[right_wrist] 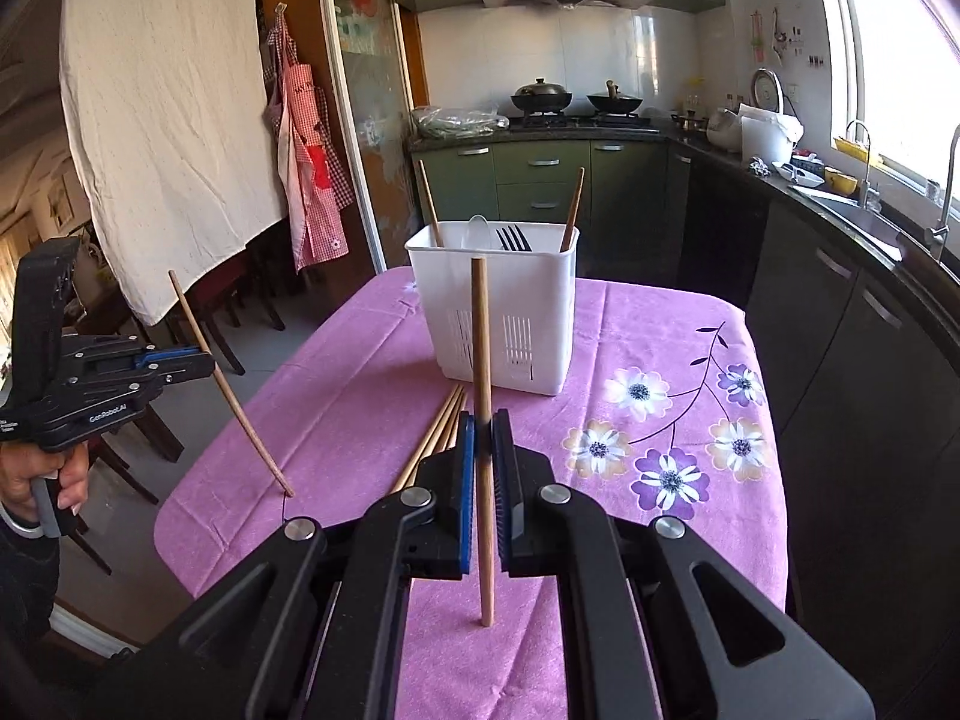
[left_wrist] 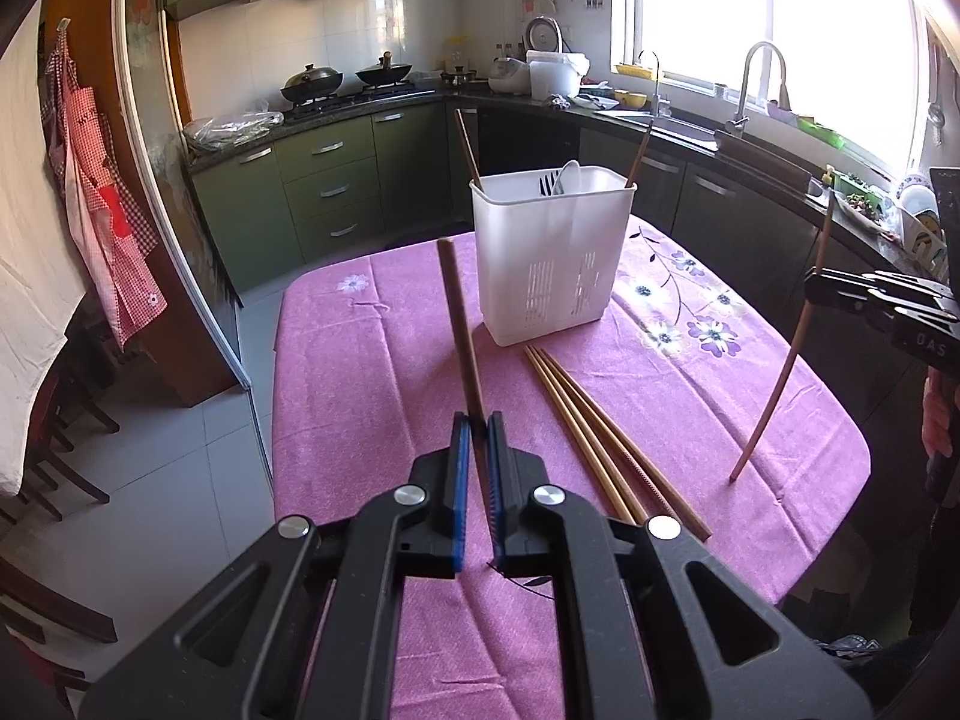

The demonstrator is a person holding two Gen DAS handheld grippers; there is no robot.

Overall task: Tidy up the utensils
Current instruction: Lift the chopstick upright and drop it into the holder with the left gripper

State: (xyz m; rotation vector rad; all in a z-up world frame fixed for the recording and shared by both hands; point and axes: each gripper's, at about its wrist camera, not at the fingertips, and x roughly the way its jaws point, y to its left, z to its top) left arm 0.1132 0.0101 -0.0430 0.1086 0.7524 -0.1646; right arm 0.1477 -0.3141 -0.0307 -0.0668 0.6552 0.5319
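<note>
A white utensil holder stands on the pink tablecloth; it also shows in the right wrist view. It holds two chopsticks, a white spoon and a dark fork. My left gripper is shut on a wooden chopstick, held upright near the table's left side. It shows in the right wrist view with its chopstick. My right gripper is shut on another upright chopstick, seen from the left. Three chopsticks lie flat in front of the holder.
The table's edges drop to a tiled floor. Kitchen counters with a sink and faucet run along the right. A stove with two woks is at the back. Dark chairs and a hanging apron stand at the left.
</note>
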